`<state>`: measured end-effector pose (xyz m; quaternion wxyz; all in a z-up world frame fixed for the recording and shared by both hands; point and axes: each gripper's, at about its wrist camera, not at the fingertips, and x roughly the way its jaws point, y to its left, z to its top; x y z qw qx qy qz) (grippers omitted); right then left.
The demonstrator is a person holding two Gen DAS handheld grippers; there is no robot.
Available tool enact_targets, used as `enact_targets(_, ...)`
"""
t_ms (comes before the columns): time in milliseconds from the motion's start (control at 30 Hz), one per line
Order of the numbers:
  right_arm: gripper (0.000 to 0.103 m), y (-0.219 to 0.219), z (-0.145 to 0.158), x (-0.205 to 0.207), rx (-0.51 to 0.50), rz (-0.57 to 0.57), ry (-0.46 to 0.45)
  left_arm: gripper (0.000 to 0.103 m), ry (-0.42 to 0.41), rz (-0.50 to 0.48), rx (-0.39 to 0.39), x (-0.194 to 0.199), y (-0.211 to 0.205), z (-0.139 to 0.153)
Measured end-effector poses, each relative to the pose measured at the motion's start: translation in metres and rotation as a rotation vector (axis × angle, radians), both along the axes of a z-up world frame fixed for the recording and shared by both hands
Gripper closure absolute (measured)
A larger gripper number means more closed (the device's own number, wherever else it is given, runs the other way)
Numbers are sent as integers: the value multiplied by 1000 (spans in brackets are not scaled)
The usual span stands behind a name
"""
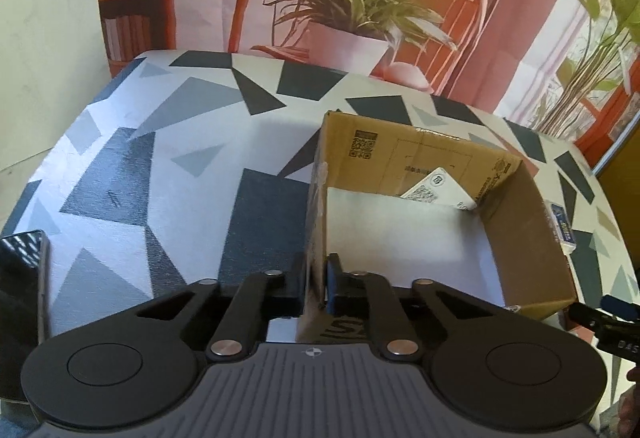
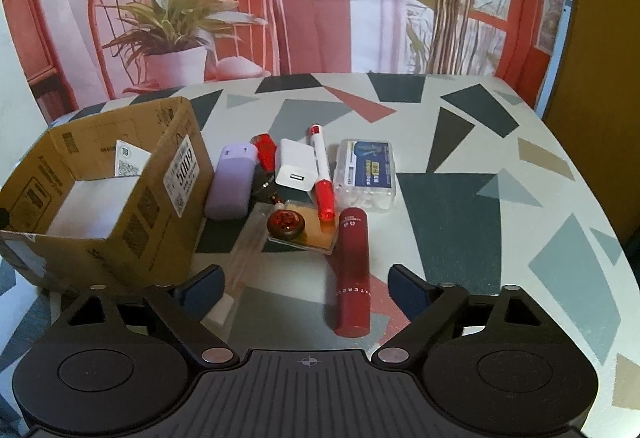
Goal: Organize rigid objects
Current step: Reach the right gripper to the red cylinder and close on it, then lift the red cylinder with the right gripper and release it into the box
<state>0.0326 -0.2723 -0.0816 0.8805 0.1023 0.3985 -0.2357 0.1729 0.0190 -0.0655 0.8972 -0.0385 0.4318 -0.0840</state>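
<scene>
On the table (image 2: 460, 206), the box (image 2: 148, 198) stands at left with a card (image 2: 129, 158) inside against its far wall. Right of it lie a case (image 2: 232, 184), charger (image 2: 295, 166), marker (image 2: 322, 174), tube (image 2: 353, 274) and packet (image 2: 368, 170).

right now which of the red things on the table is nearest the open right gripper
The red cylinder: its near end lies between the right gripper fingers. The red-capped marker and the small red item lie farther back.
</scene>
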Motion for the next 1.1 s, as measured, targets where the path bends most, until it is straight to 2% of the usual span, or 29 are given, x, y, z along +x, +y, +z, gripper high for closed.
enact_targets(133,28,-3,-4,-1,0,2,3,94,-16,9,9,-3,-4,-1)
enact_targets(233,38,-6,-6,-1,-20,4,12,94,-21,16,5,-4,-4,-1)
enact_targets(400,62,-19,-14,3,-18,-18,25,94,-24,16,4,-5,-2,-1)
enact_targets(600,81,-32,-32,9,1,-56,55,94,-29,13,13,-5,-2,-2)
enact_targets(833,82,-34,-34,3,31,-71,37,94,-27,11,11,-4,-2,-2)
enact_targets(1100,82,-23,7,0,64,-31,-87,94,-25,10,4,-4,-1,-2)
